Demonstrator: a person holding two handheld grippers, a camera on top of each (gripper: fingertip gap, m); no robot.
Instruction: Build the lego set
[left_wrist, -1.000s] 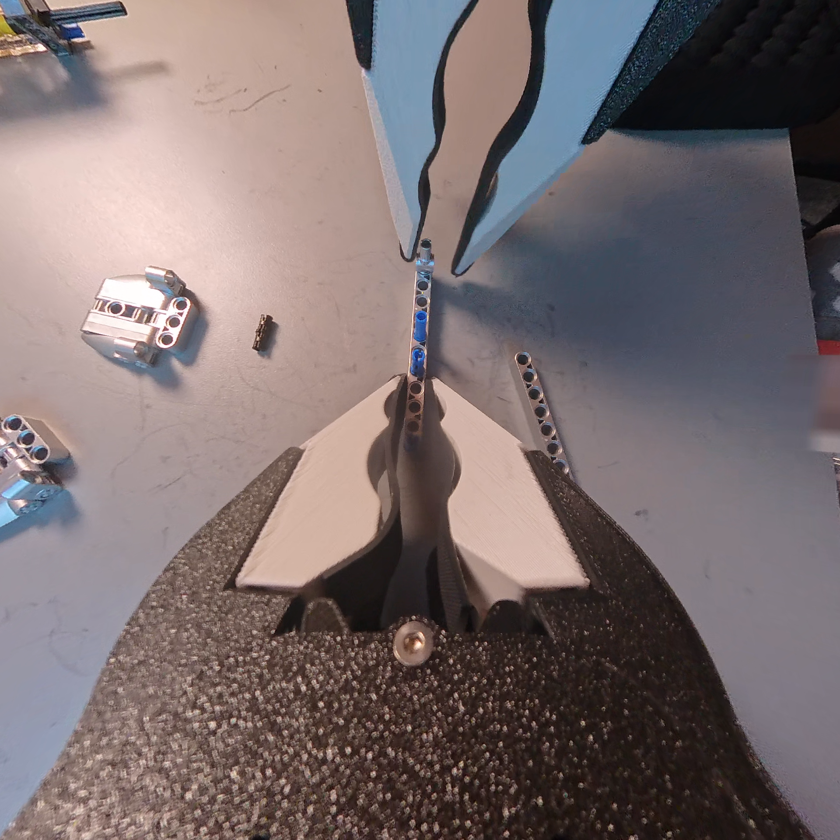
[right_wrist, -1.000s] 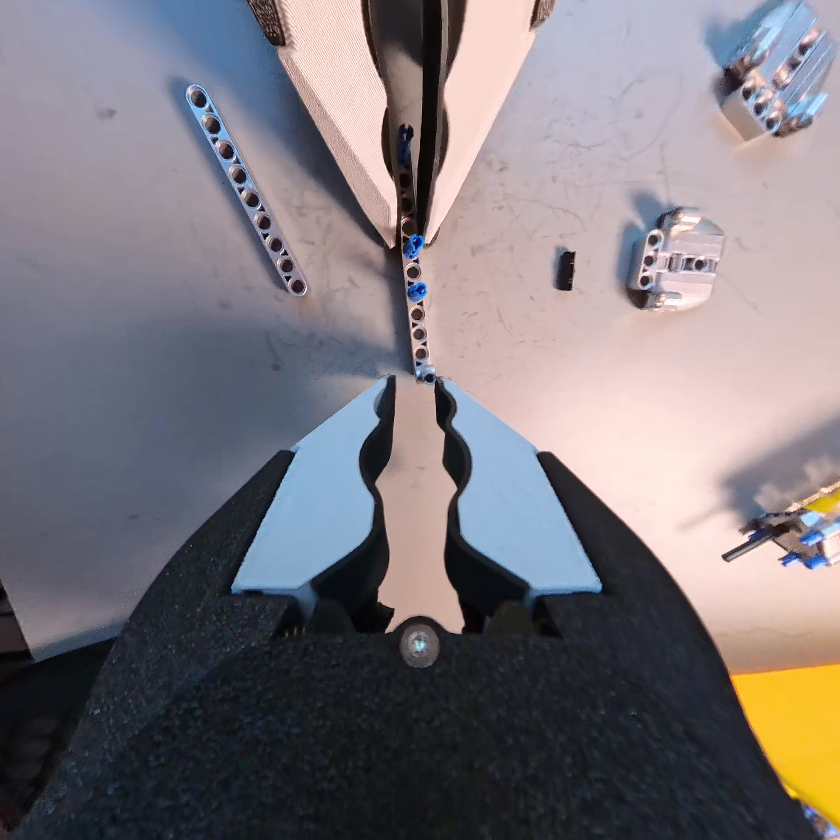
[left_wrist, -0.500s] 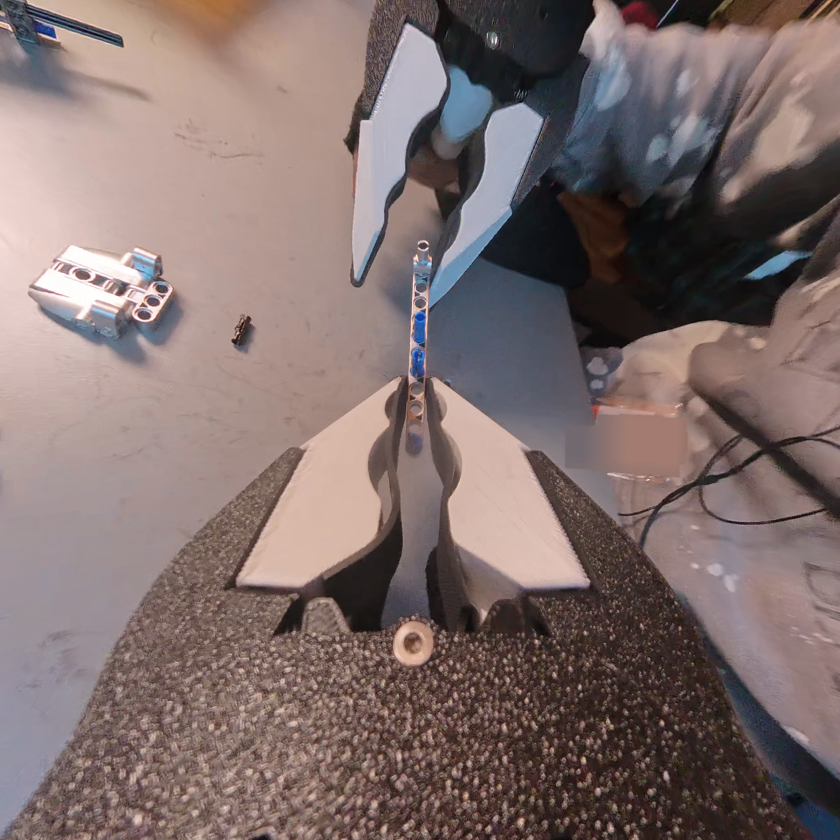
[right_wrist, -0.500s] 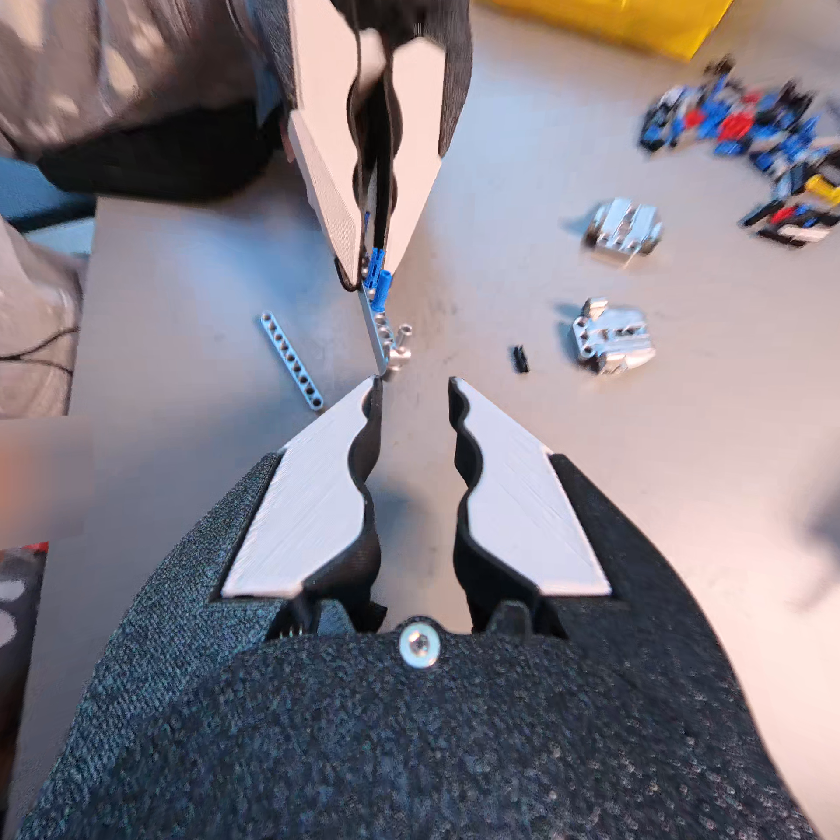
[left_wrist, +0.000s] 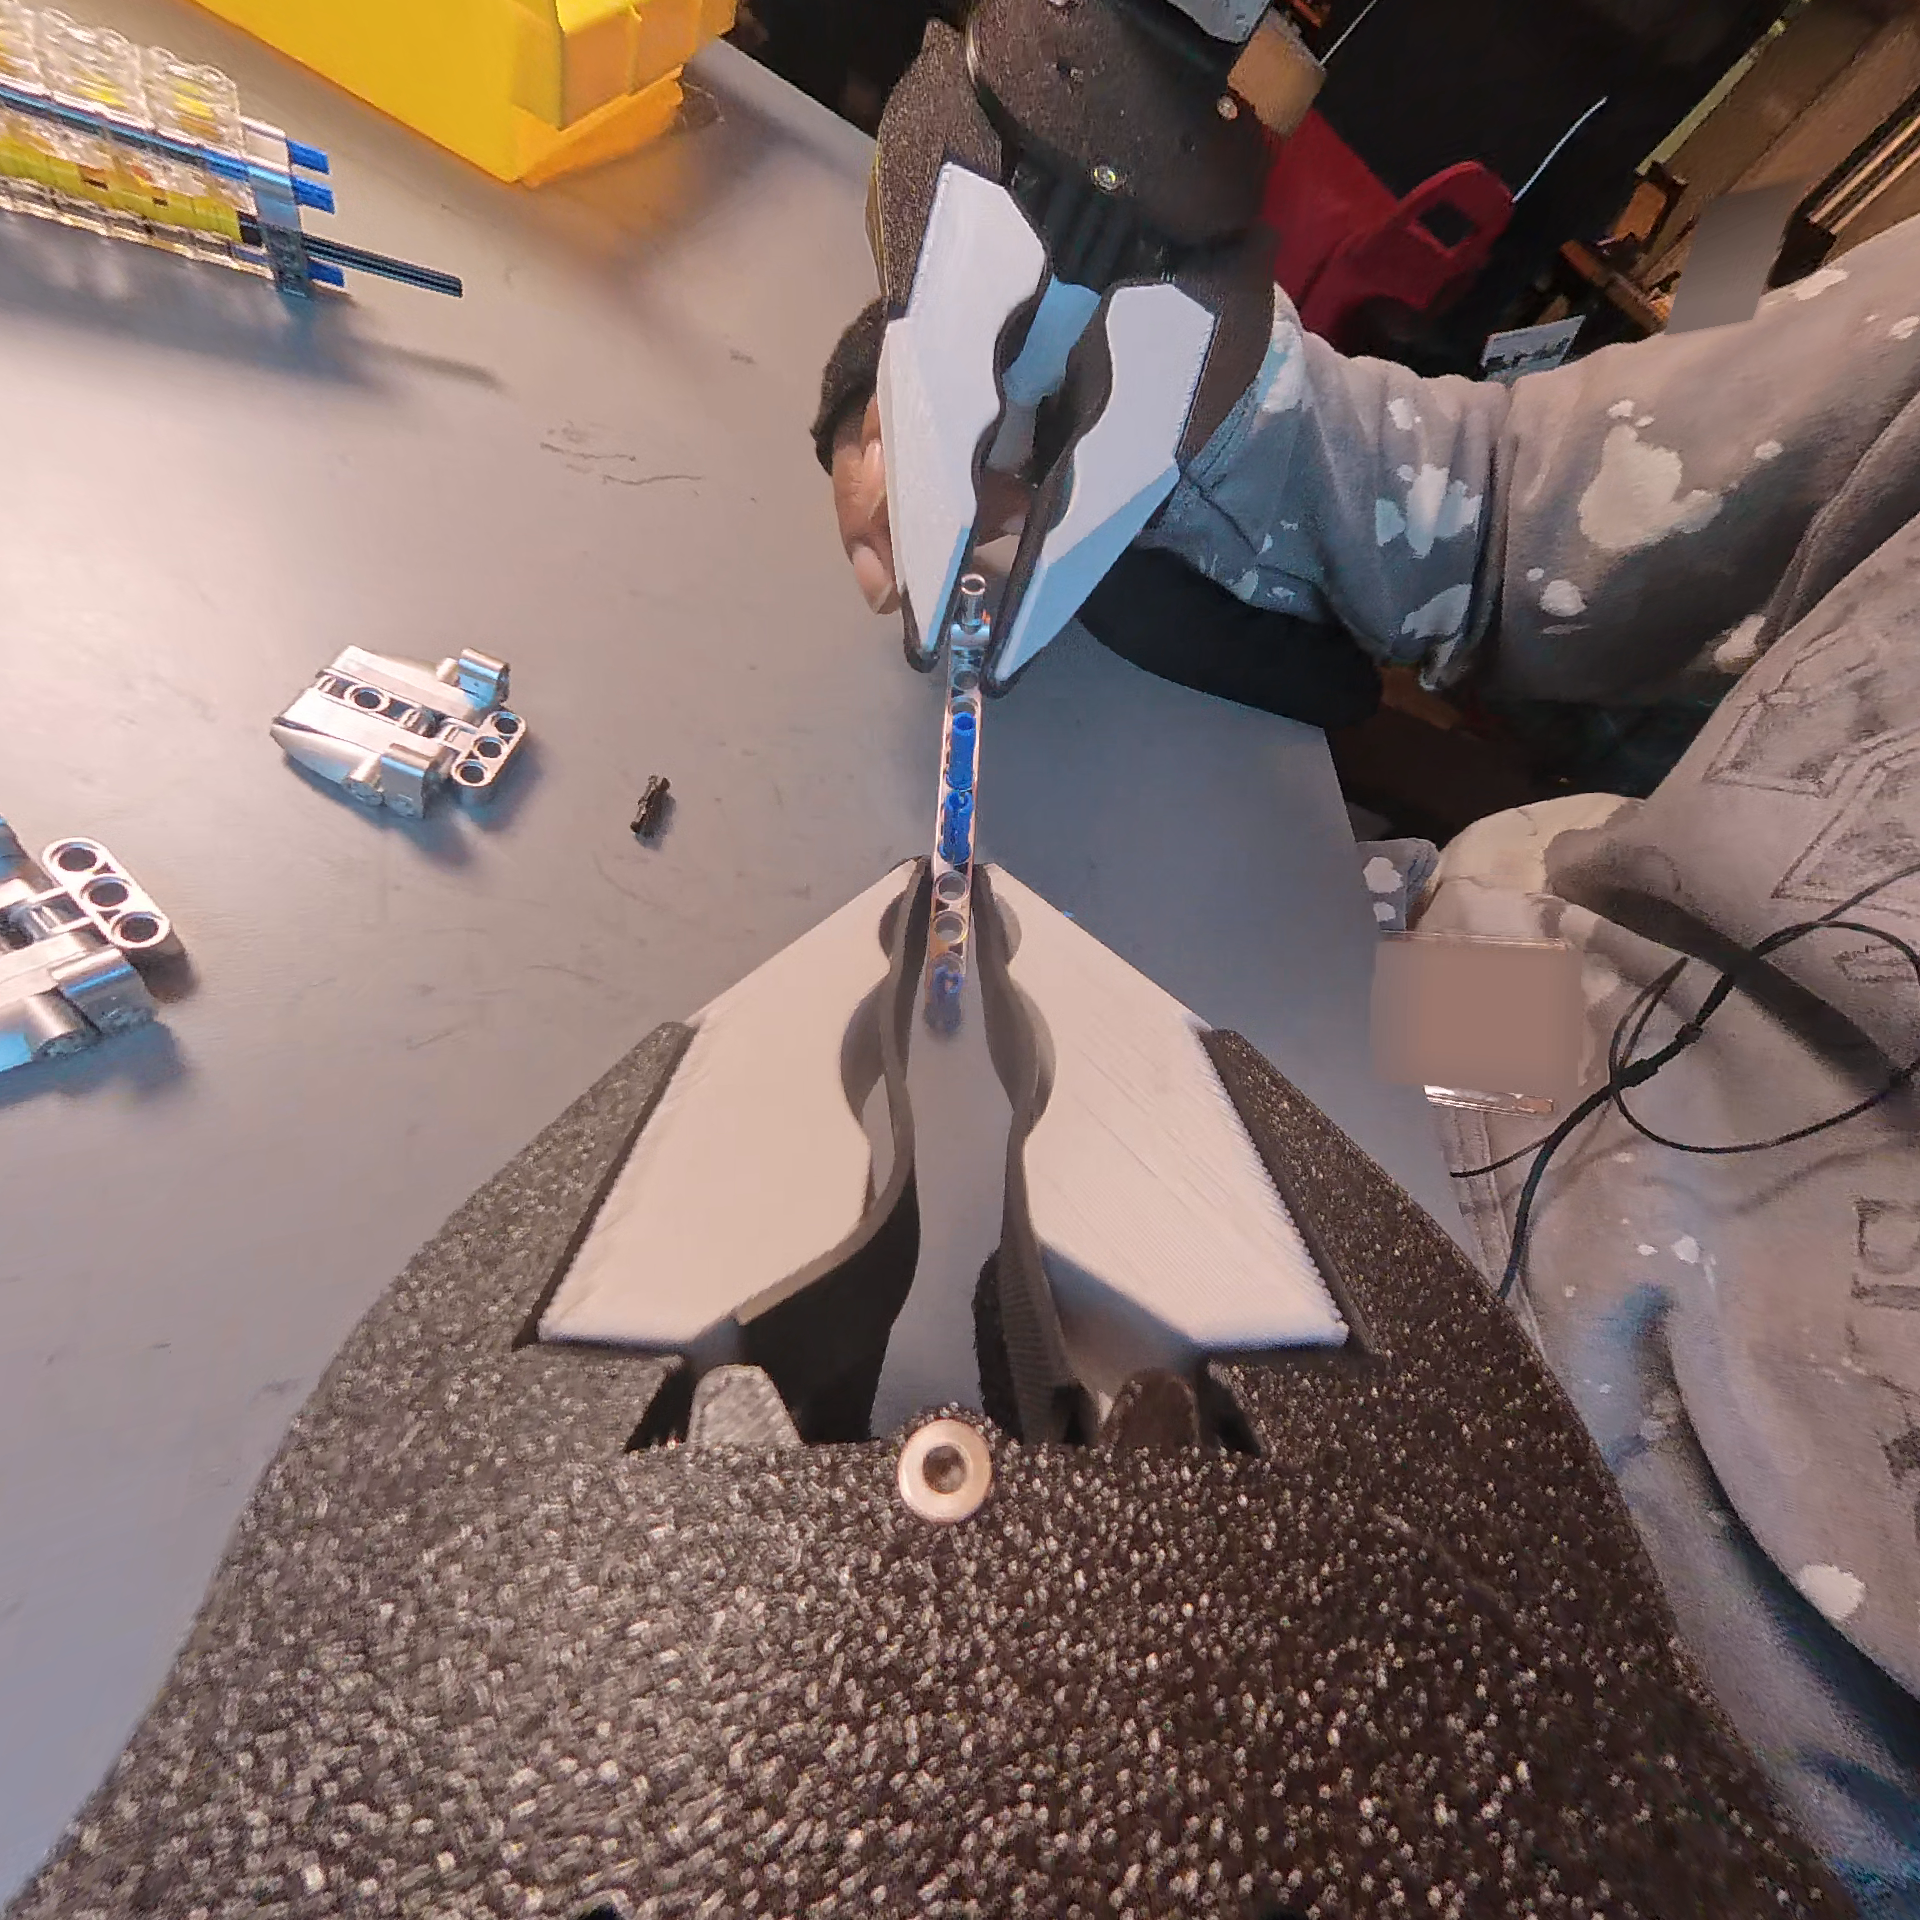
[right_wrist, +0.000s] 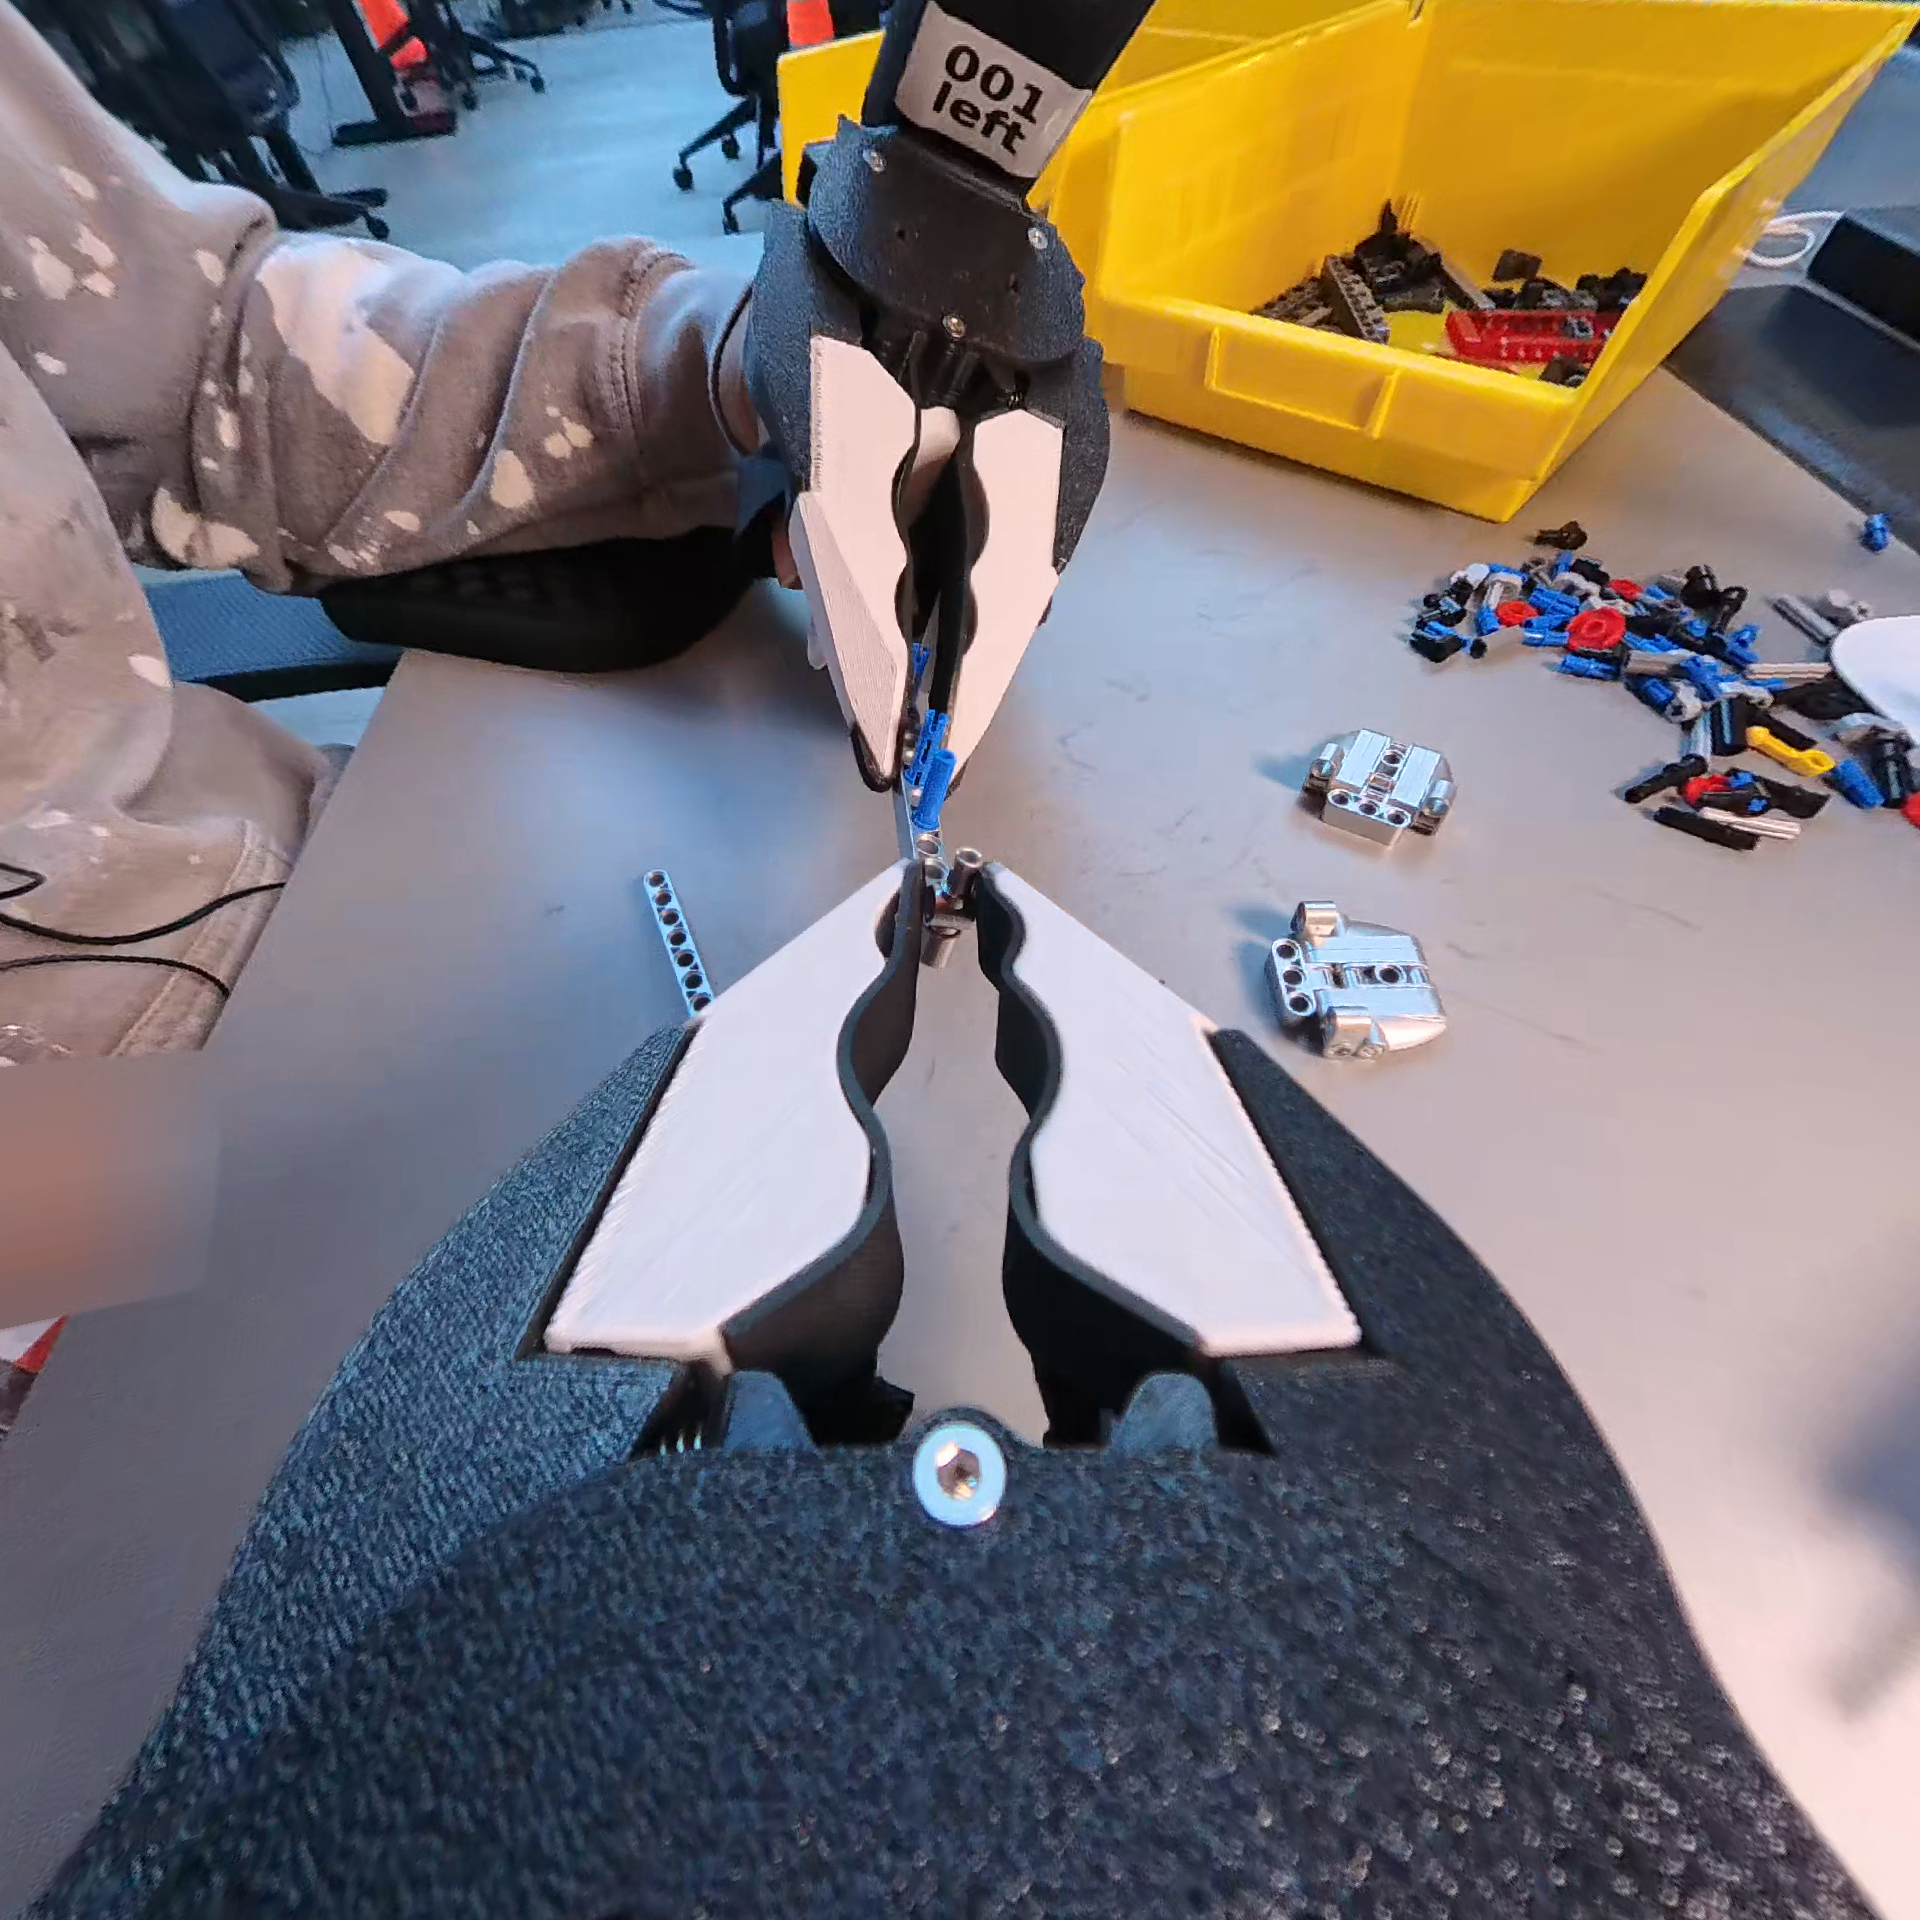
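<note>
The left tongs (left_wrist: 951, 873) are pinching one end of a thin grey beam with holes (left_wrist: 958, 774), which carries blue pins (left_wrist: 961, 743) along its middle and is held up clear of the grey bench (left_wrist: 312, 520). The right tongs (right_wrist: 948, 883) face them from the other side and have their tips drawn close around the beam's opposite end, where a small grey connector (right_wrist: 951, 894) with short round stubs sits; whether those tips are truly gripping it I cannot tell, though the gap between them is narrow and the connector lies right inside it. In the left wrist view the right tongs (left_wrist: 966, 649) show at the far end of the beam, with a hand (left_wrist: 868, 520) behind them and a grey spotted sleeve (left_wrist: 1455, 488) running off to the right.

On the bench, left of the held beam in the left wrist view, lies a tiny black pin (left_wrist: 651, 805), and farther left a silver panel piece (left_wrist: 400, 727), with another silver piece (left_wrist: 73, 956) at the left edge. A second loose beam with holes (right_wrist: 677, 940) lies flat on the bench just left of the right tongs in the right wrist view. To the right there, two silver pieces rest apart from each other, one near (right_wrist: 1351, 982) and one farther (right_wrist: 1377, 774). Beyond them is a scatter of small blue, black and red parts (right_wrist: 1683, 675), and at the far side stands a yellow bin (right_wrist: 1351, 395) with dark pieces inside. A long assembled strip of clear, yellow and blue parts (left_wrist: 145, 197) lies far left in the left wrist view.
</note>
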